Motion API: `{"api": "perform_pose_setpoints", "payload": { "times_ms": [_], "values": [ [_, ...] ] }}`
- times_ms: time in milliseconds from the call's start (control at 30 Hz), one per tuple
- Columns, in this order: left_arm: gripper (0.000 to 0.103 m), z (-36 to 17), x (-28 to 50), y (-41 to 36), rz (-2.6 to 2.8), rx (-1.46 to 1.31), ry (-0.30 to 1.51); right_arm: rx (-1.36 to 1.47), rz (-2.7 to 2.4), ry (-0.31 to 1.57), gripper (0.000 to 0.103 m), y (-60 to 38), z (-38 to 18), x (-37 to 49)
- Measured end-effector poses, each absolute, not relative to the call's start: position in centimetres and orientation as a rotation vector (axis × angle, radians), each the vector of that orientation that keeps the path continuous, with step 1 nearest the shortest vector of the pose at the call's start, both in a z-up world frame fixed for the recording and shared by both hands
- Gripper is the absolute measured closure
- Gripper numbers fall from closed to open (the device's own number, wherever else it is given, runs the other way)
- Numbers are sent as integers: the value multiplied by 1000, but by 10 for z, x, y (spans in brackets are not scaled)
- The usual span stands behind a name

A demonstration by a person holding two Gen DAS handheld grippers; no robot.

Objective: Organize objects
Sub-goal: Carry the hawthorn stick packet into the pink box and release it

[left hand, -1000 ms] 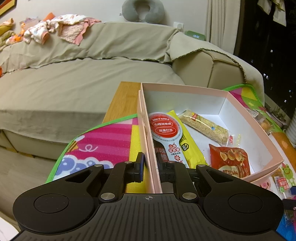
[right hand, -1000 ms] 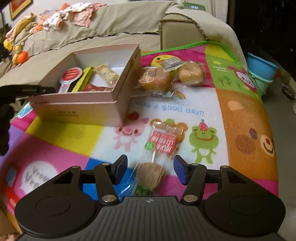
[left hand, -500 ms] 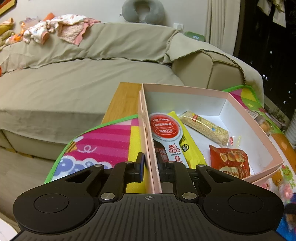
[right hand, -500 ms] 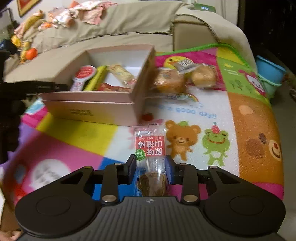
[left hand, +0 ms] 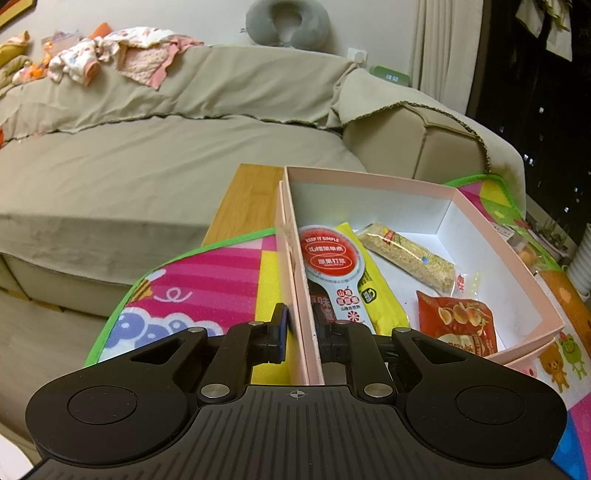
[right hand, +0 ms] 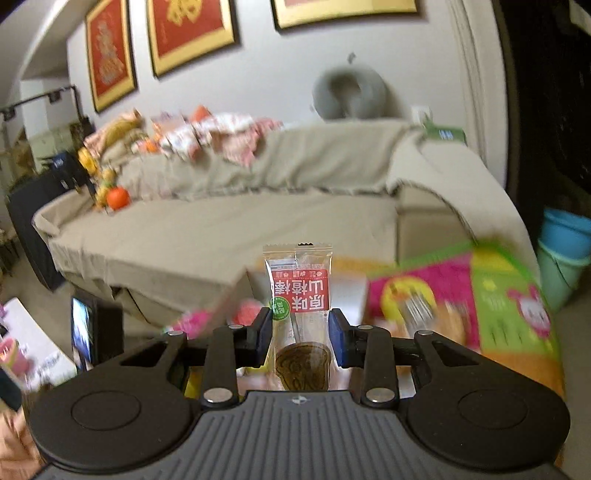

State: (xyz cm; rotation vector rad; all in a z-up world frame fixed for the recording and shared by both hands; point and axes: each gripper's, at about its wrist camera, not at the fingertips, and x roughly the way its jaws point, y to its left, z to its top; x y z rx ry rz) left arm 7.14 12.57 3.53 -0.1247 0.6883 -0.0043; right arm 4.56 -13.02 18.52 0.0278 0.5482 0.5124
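Left claw (left hand: 300, 334) pinching the near wall of the pink box (left hand: 458, 192), one finger outside, one inside, pads narrowed tight on the cardboard. Box sitting on the colourful play mat (left hand: 207, 280) over the wooden table (left hand: 245, 192), already carrying a red round-headed packet (left hand: 328, 254), a yellow packet (left hand: 373, 291), a sesame bar (left hand: 406, 256) and a red snack bag (left hand: 458, 321). Crowding in just behind the table: a beige sofa (left hand: 147, 177), a heap of clothes (left hand: 122, 55) on its back, a grey neck pillow (left hand: 288, 20) against the wall.

Right claw (right hand: 300, 334) gripping a clear hawthorn-stick packet (right hand: 298, 291) by its lower part, red label upright, lifted clear above the mat (right hand: 443, 295). View blurring heavily; box edge barely readable below the packet. Off to the right, blue and green buckets (right hand: 565, 251) standing on the floor; red framed pictures (right hand: 192, 29) hanging above the sofa.
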Motion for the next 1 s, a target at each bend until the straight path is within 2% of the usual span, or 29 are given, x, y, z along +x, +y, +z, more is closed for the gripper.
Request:
{"api": "perform_pose_setpoints", "payload": {
  "times_ms": [233, 300, 467, 567, 1000],
  "values": [
    [87, 36, 71, 126, -9, -129, 688, 104, 573, 644, 70, -82, 169, 103],
    [87, 36, 71, 126, -11, -130, 688, 110, 580, 664, 65, -73, 162, 112],
    [86, 36, 72, 126, -16, -132, 685, 113, 568, 687, 61, -70, 150, 117],
    [86, 36, 72, 125, -16, -133, 684, 102, 528, 690, 54, -81, 144, 115],
    [87, 36, 72, 125, -11, -129, 685, 160, 283, 758, 42, -170, 103, 137]
  ]
}}
